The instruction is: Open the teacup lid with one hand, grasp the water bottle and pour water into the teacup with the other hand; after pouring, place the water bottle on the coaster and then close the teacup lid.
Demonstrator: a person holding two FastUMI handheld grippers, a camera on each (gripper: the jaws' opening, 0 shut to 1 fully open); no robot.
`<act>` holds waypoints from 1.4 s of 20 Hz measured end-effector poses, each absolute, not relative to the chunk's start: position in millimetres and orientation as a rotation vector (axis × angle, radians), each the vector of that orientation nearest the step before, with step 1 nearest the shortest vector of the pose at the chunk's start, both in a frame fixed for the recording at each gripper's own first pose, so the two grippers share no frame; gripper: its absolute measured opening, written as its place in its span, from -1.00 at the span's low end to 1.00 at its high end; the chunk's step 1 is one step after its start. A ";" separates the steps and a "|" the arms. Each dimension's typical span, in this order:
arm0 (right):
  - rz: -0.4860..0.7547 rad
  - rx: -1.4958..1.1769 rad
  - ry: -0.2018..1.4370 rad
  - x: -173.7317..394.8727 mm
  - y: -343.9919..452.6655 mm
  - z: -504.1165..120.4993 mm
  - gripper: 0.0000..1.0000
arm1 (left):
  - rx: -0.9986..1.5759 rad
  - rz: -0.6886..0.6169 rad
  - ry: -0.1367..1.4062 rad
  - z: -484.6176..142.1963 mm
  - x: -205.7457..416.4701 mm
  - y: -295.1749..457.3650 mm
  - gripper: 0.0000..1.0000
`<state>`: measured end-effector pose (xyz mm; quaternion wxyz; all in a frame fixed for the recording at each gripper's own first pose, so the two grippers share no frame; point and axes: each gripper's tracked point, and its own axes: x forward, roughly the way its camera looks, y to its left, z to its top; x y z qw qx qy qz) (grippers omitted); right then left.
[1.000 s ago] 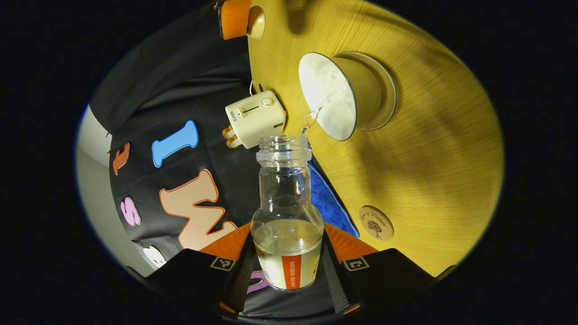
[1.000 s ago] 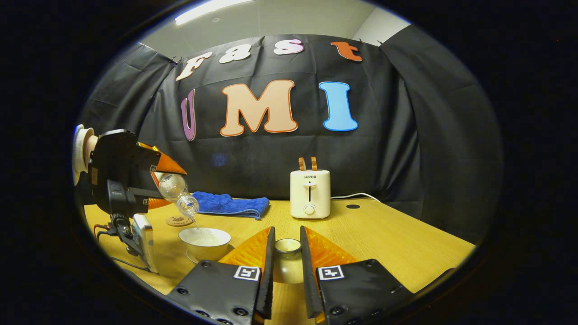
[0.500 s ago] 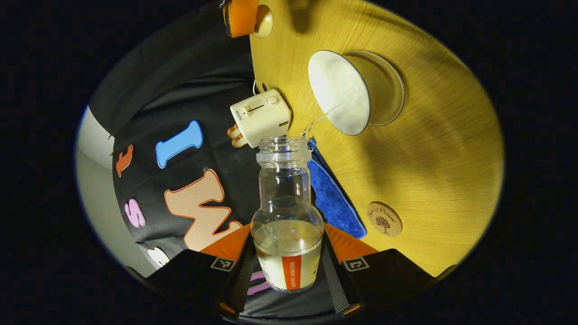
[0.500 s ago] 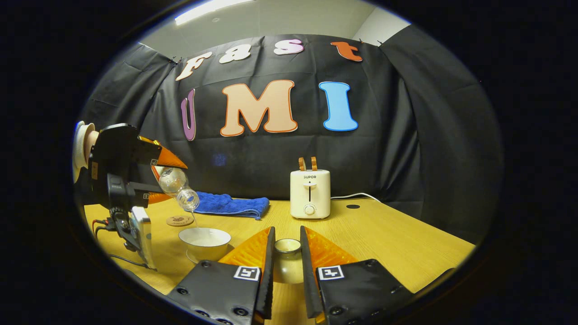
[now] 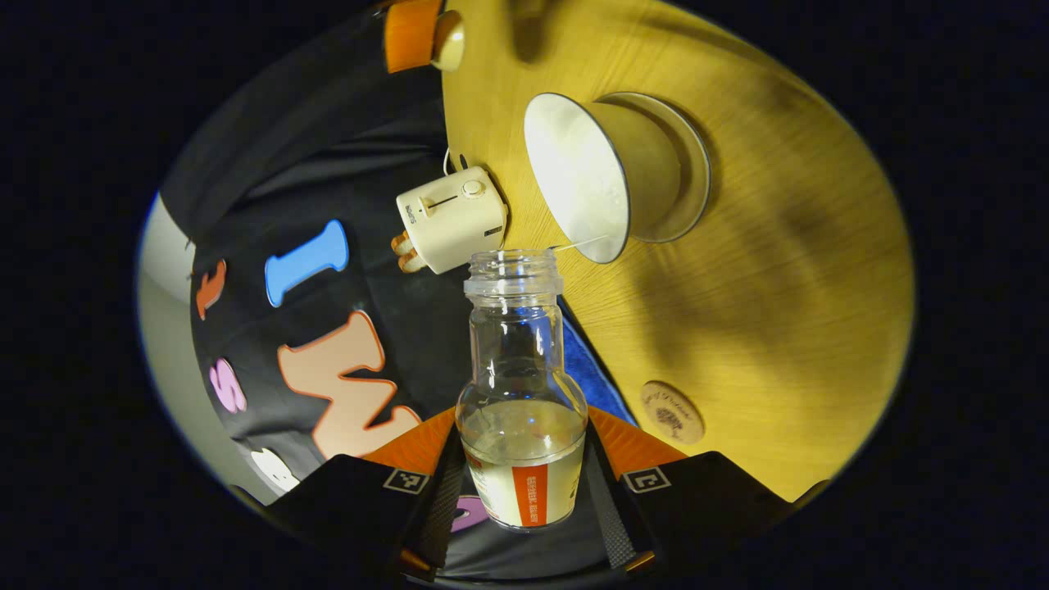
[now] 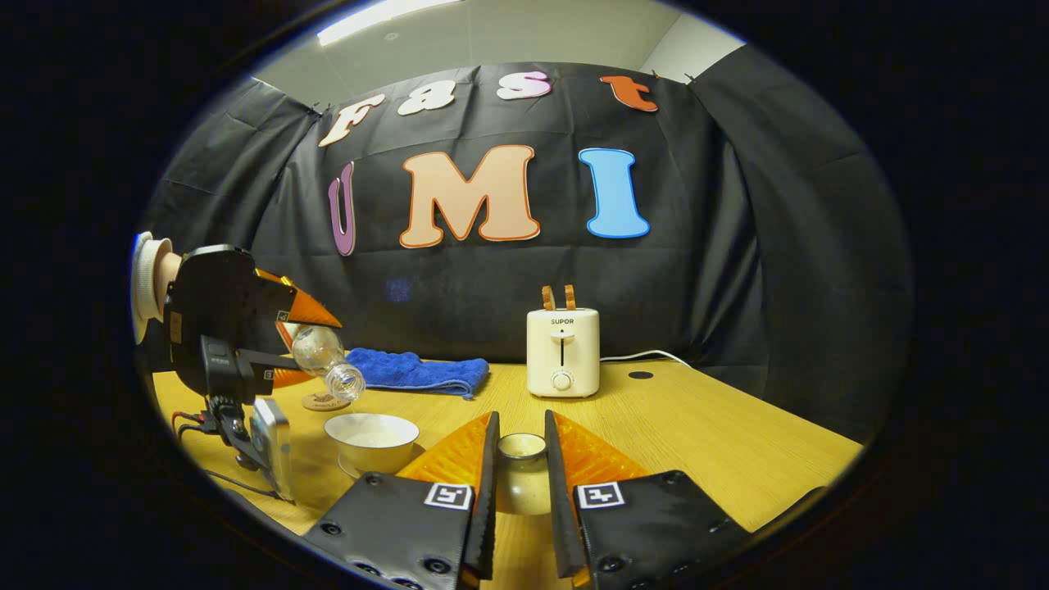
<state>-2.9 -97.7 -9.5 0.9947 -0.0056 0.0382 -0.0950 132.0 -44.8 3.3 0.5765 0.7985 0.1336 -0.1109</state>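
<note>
My left claw [image 5: 524,479] is clamped on one clear glass water bottle [image 5: 521,385] with an orange-striped label, both fingers pressing its lower body. Bottle tipped, open mouth aimed at one white ceramic teacup [image 5: 594,176] standing on its one white saucer [image 5: 692,176]; a thin thread of water runs from the mouth to the cup rim. Some water left in the bottle.

In the right gripper view the same cup [image 6: 370,438] sits on the wooden worktop [image 6: 697,434] near its front edge, bottle [image 6: 326,360] held above and just left of it, not touching. My right claw [image 6: 521,483] is closed on one small white teacup lid [image 6: 522,471], fingers pressing both sides, held beside the cup.

One round wooden coaster [image 5: 672,412] lies bare, well behind the cup. One folded blue towel [image 6: 414,373] and one cream toaster [image 6: 562,352] with two toast slices stand along the worktop's back edge.
</note>
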 end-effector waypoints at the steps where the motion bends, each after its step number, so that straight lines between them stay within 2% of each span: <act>1: -0.190 -0.012 0.076 -3.3 -97.3 -8.8 -0.36 | 1.810 -0.277 0.322 -1.7 131.1 -47.1 0.40; 5: -0.190 -0.011 0.077 -3.1 -97.9 -9.6 -0.36 | 1.555 -0.312 0.386 -24.0 124.9 -47.9 0.40; 10: -0.190 -0.012 0.077 -2.6 -97.4 -9.2 -0.36 | 1.137 -0.312 0.388 -35.5 121.8 -44.3 0.40; 17: -0.190 -0.012 0.077 -3.6 -97.3 -9.1 -0.36 | 0.596 -0.201 0.210 5.1 128.9 -39.9 0.39; 22: -0.190 -0.012 0.075 -3.0 -97.5 -8.8 -0.36 | 0.352 -0.074 0.082 40.6 146.4 -7.0 0.39; 28: -0.190 -0.012 0.075 -3.2 -97.2 -8.8 -0.36 | 0.202 0.000 0.042 31.4 161.7 20.8 0.38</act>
